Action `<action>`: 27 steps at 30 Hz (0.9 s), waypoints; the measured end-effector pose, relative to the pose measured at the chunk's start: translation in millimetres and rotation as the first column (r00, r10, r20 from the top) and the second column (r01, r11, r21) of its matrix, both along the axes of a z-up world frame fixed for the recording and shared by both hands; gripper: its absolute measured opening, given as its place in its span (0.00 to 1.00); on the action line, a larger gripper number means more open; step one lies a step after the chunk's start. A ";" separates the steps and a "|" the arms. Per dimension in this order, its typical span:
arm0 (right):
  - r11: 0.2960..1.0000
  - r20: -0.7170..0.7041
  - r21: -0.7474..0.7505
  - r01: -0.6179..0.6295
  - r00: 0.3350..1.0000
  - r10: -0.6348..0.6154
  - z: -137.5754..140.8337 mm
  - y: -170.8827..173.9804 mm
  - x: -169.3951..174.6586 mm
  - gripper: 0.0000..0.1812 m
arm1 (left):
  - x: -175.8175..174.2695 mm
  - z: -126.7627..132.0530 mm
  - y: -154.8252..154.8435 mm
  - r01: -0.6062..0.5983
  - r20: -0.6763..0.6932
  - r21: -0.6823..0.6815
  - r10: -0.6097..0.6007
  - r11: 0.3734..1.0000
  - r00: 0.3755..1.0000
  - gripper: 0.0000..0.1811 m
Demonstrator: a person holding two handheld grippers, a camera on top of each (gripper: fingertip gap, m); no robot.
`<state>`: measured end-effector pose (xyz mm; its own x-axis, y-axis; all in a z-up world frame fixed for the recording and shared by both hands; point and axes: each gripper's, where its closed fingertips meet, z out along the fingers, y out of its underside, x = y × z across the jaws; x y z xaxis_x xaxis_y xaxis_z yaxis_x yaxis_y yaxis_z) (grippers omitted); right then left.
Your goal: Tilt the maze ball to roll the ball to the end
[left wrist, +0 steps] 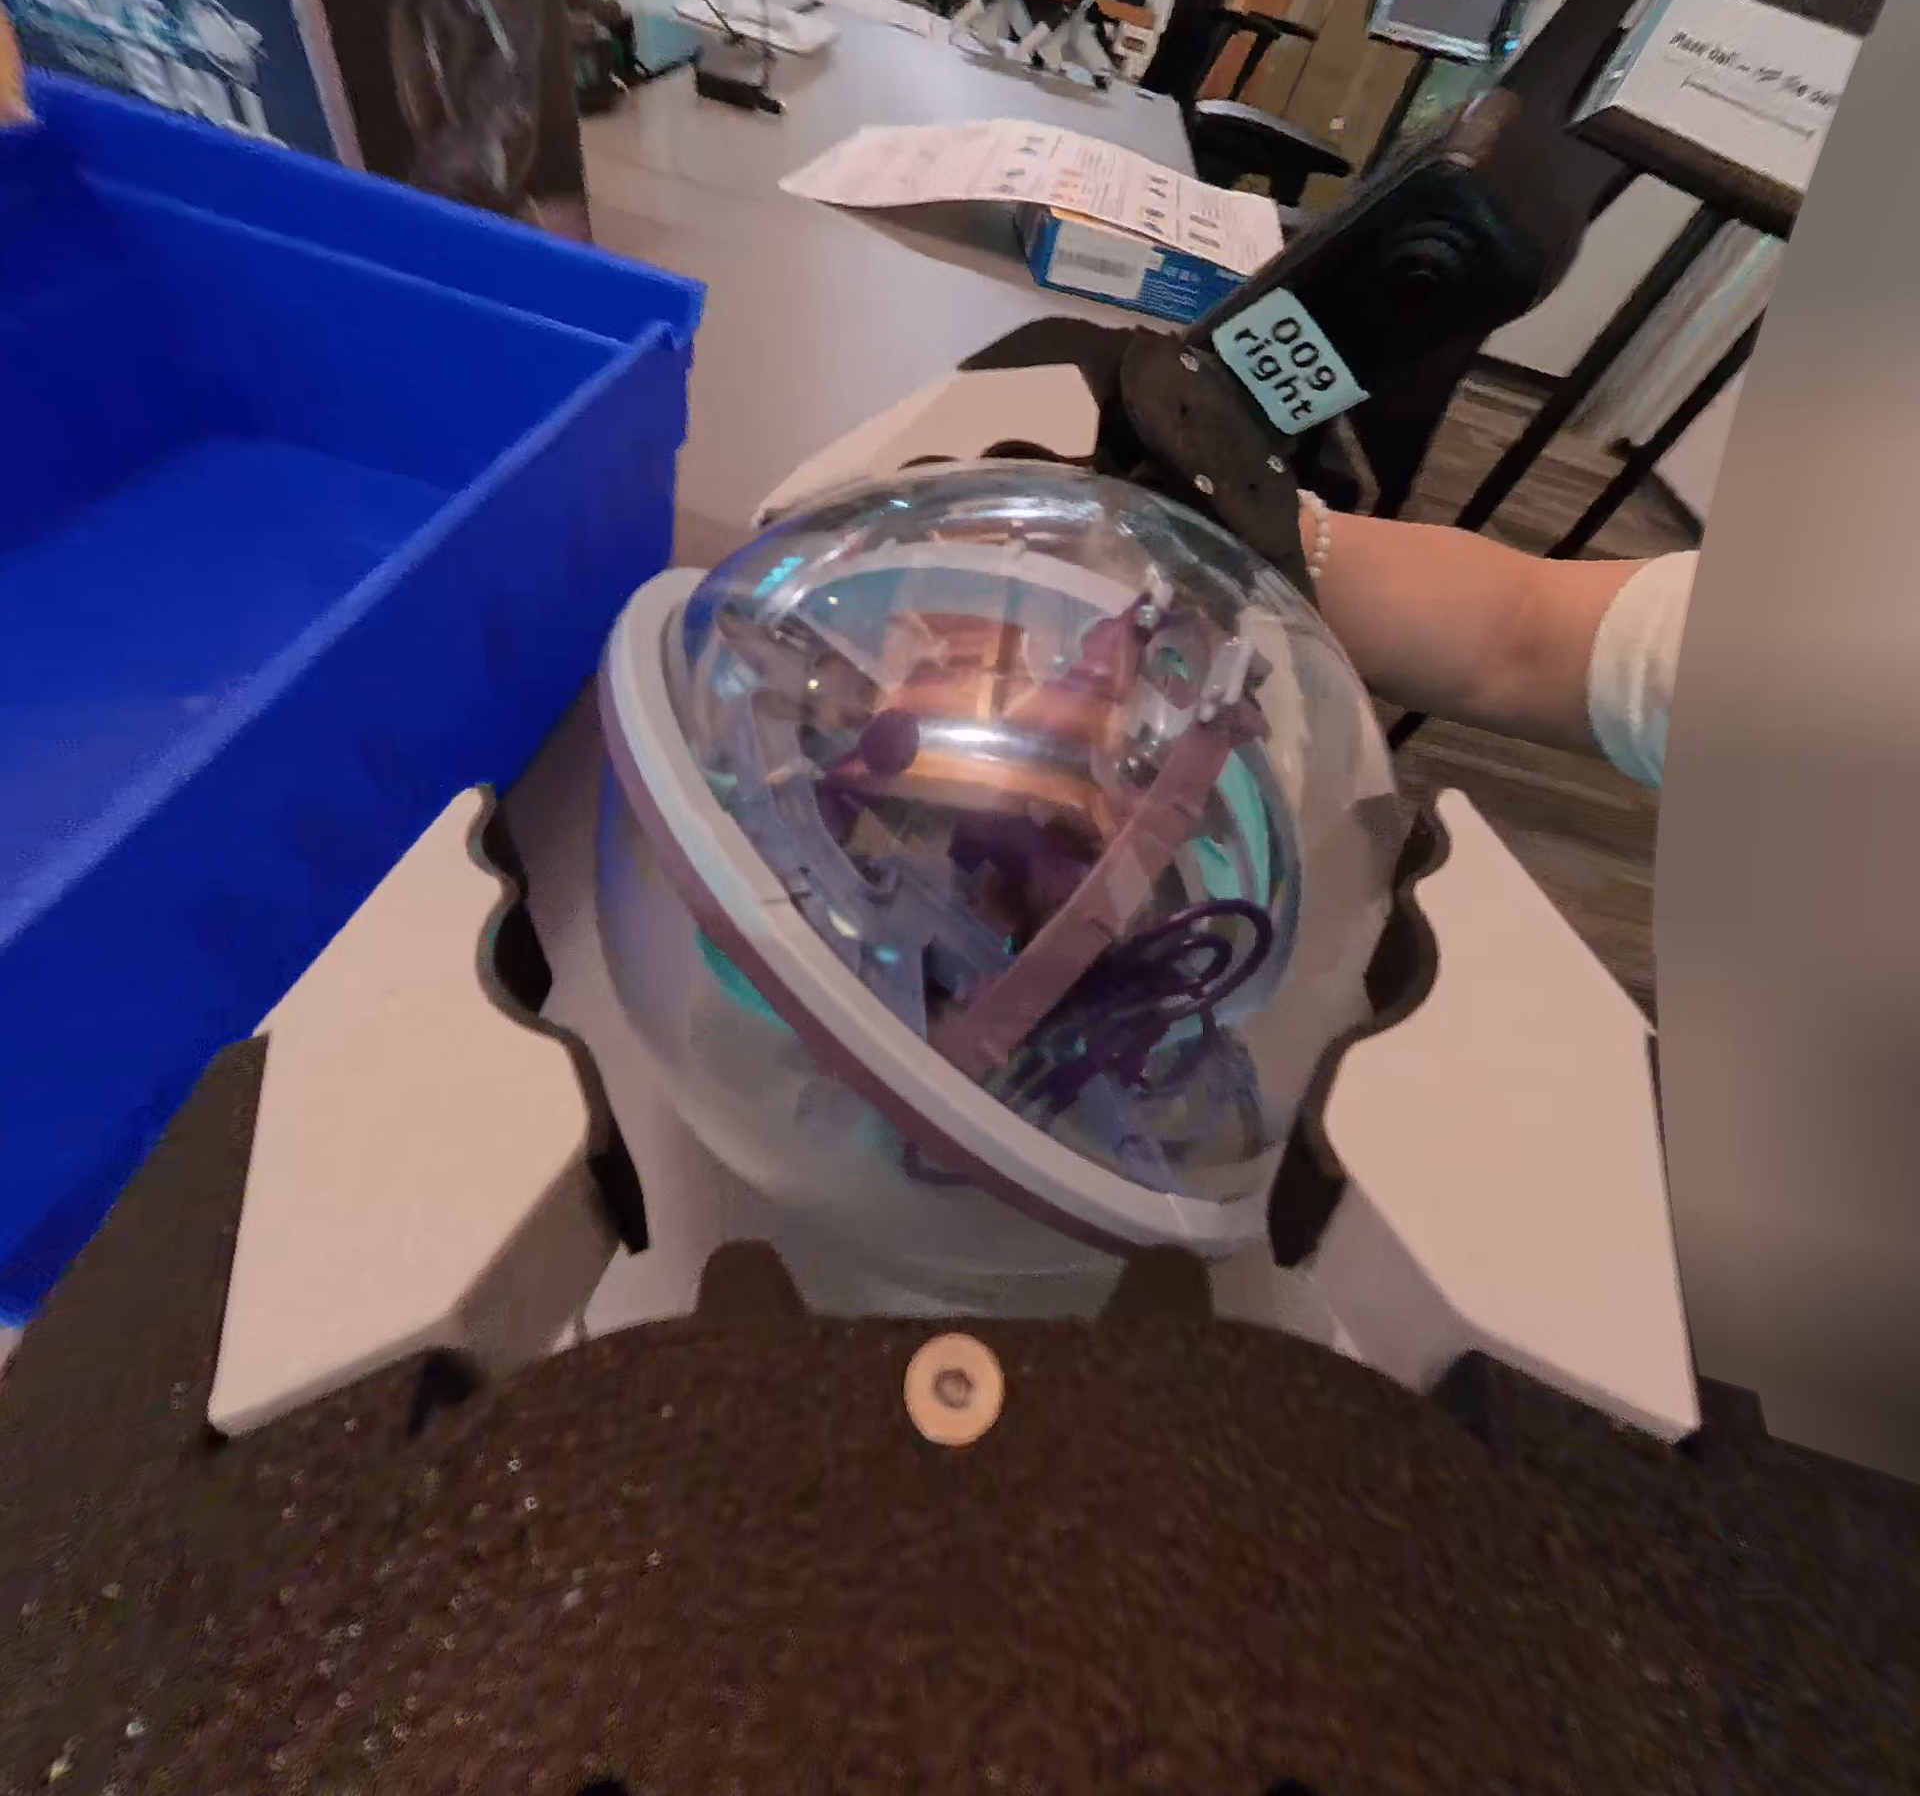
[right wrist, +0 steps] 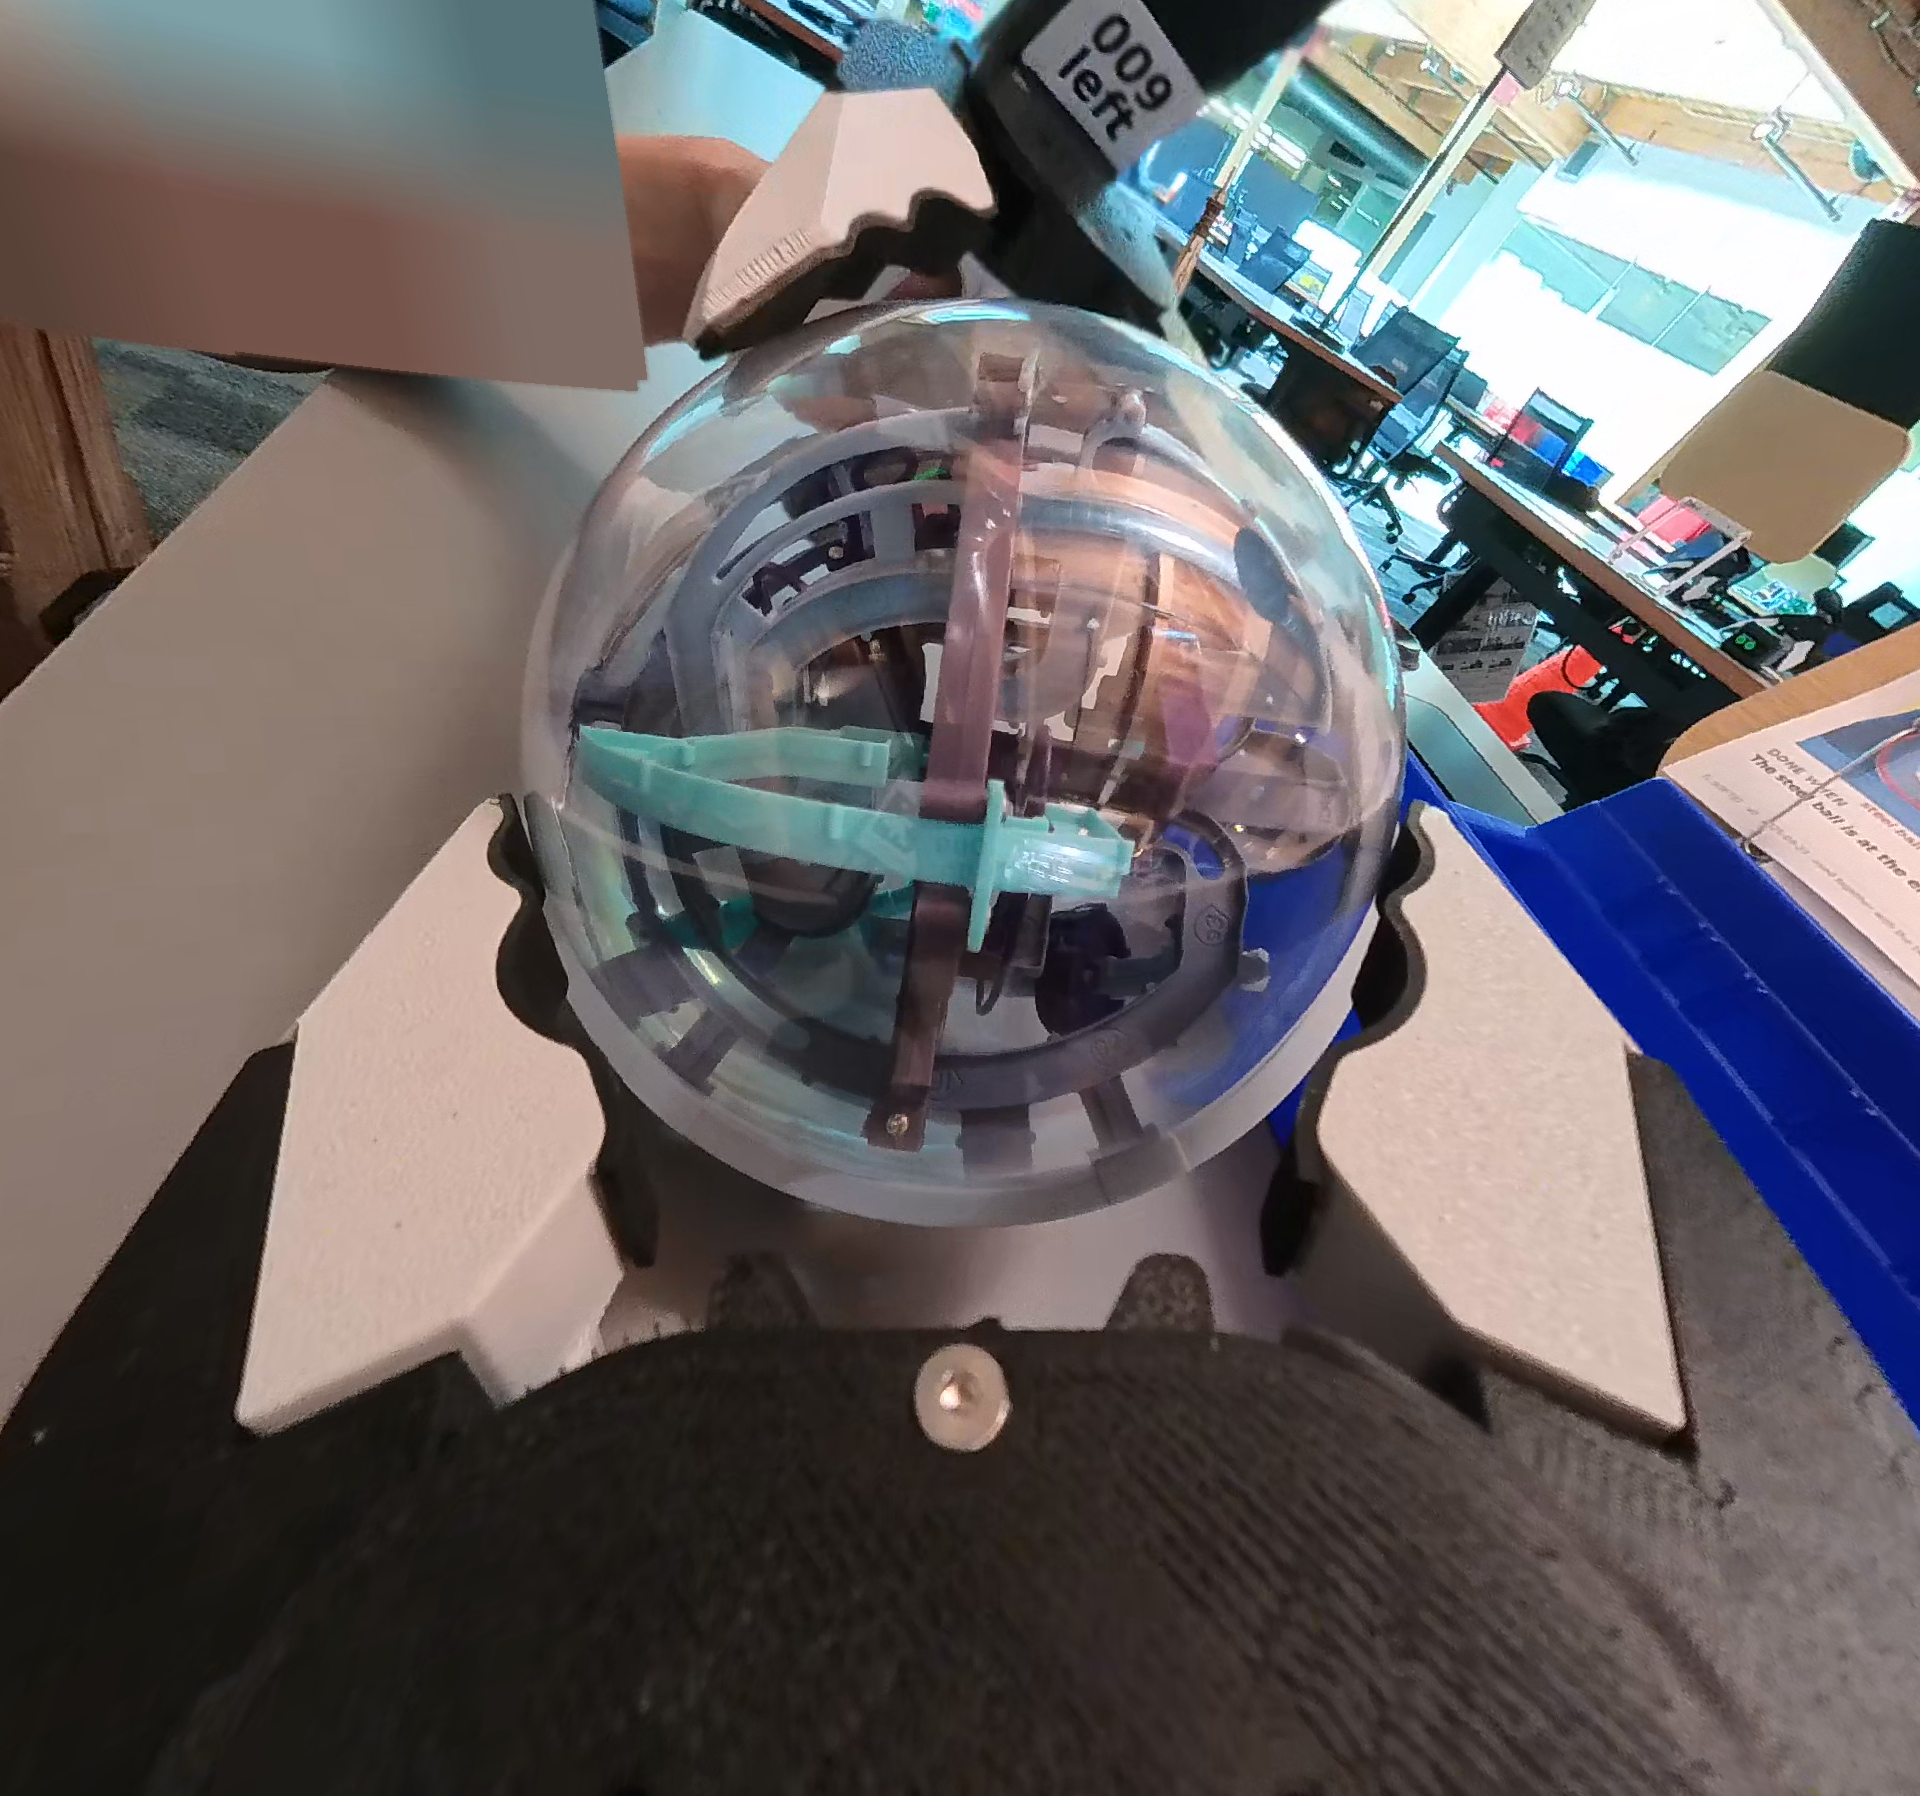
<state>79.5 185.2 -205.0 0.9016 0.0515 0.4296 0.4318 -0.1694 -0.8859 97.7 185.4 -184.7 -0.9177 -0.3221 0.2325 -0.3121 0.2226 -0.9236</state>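
Pinching clear plastic maze ball (left wrist: 997, 842) between scalloped grey fingers (left wrist: 416, 1102): left claw (left wrist: 956, 915) and right claw (right wrist: 956, 925).

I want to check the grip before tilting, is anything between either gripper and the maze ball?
Nothing visible. The maze ball sits directly between the left gripper's fingers, and the right gripper holds it from the opposite side. The blue bin stands beside the ball, not between.
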 end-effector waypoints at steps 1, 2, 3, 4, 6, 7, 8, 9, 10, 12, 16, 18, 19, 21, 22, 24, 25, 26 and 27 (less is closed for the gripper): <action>1.000 0.002 0.000 -0.003 1.000 0.003 0.2 -0.4 -0.5 0.85 | -4.2 -1.3 -2.5 0.030 -0.026 -0.009 -0.030 1.000 0.999 0.84; 1.000 0.005 -0.001 -0.005 1.000 0.005 0.3 -0.7 -0.9 0.85 | -7.1 -2.9 -4.6 0.051 -0.039 -0.013 -0.051 0.999 0.998 0.84; 1.000 0.008 -0.003 -0.006 1.000 0.006 0.1 -1.0 -0.9 0.85 | -7.8 -4.5 -5.9 0.057 -0.038 -0.010 -0.058 0.998 0.998 0.85; 1.000 0.009 -0.005 -0.005 1.000 0.005 0.0 -1.1 -0.7 0.85 | -8.0 -4.8 -6.3 0.060 -0.030 -0.008 -0.060 0.998 0.998 0.85; 1.000 0.026 -0.004 -0.005 1.000 0.005 0.4 -0.9 -1.0 0.85 | -8.9 -5.7 -5.8 0.070 -0.014 0.006 -0.070 0.997 0.997 0.85; 1.000 0.033 -0.004 -0.004 0.999 0.004 0.7 -0.7 -1.1 0.85 | -9.2 -5.9 -5.5 0.075 -0.004 0.010 -0.075 0.997 0.997 0.85; 1.000 0.031 0.001 -0.004 1.000 0.004 2.0 -0.6 -1.5 0.84 | -9.2 -6.2 -5.5 0.078 0.007 0.015 -0.078 0.997 0.997 0.85; 1.000 0.022 0.010 -0.007 1.000 0.007 4.1 -0.7 -1.9 0.84 | -9.1 -6.4 -5.7 0.080 0.021 0.020 -0.080 0.997 0.997 0.85; 1.000 0.011 0.024 -0.012 1.000 0.011 6.9 -1.0 -2.4 0.84 | -9.1 -7.1 -6.4 0.080 0.035 0.030 -0.081 0.996 0.996 0.85; 0.999 -0.002 0.048 -0.018 1.000 0.018 10.9 -2.3 -2.1 0.84 | -9.0 -9.5 -7.9 0.075 0.069 0.071 -0.079 0.995 0.994 0.85; 0.999 0.001 0.032 -0.014 1.000 0.014 7.4 -5.1 1.6 0.85 | -7.5 -10.2 -11.1 0.042 0.100 0.124 -0.054 0.991 0.994 0.85; 1.000 -0.004 0.012 0.001 1.000 -0.001 4.2 -6.6 5.2 0.85 | -4.5 -7.5 -13.3 0.018 0.107 0.106 -0.029 0.994 0.994 0.85; 1.000 -0.006 0.005 0.006 1.000 -0.006 2.6 -7.1 6.8 0.85 | -3.1 -6.2 -14.2 0.007 0.110 0.097 -0.018 0.995 0.994 0.84; 1.000 -0.003 -0.012 0.013 1.000 -0.013 -1.1 -8.2 9.2 0.84 | -1.6 -3.6 -15.3 -0.009 0.118 0.084 -0.001 0.996 0.993 0.84; 1.000 0.003 -0.024 0.016 1.000 -0.016 -3.2 -8.7 10.0 0.84 | -1.5 -2.3 -15.4 -0.016 0.126 0.083 0.005 0.996 0.992 0.84; 0.998 0.027 -0.056 0.025 0.999 -0.023 -8.2 -9.5 11.3 0.82 | -2.2 0.5 -14.7 -0.023 0.147 0.088 0.010 0.996 0.989 0.84; 0.997 0.039 -0.074 0.030 0.999 -0.027 -11.3 -9.7 11.9 0.80 | -3.1 2.6 -14.1 -0.024 0.163 0.090 0.009 0.996 0.987 0.84; 0.995 0.045 -0.094 0.032 0.999 -0.028 -14.7 -9.5 12.1 0.78 | -4.3 5.6 -13.6 -0.022 0.181 0.086 0.006 0.996 0.984 0.83; 0.994 0.048 -0.107 0.031 0.999 -0.026 -17.7 -9.0 11.9 0.77 | -5.7 8.8 -13.2 -0.020 0.188 0.079 0.005 0.997 0.982 0.82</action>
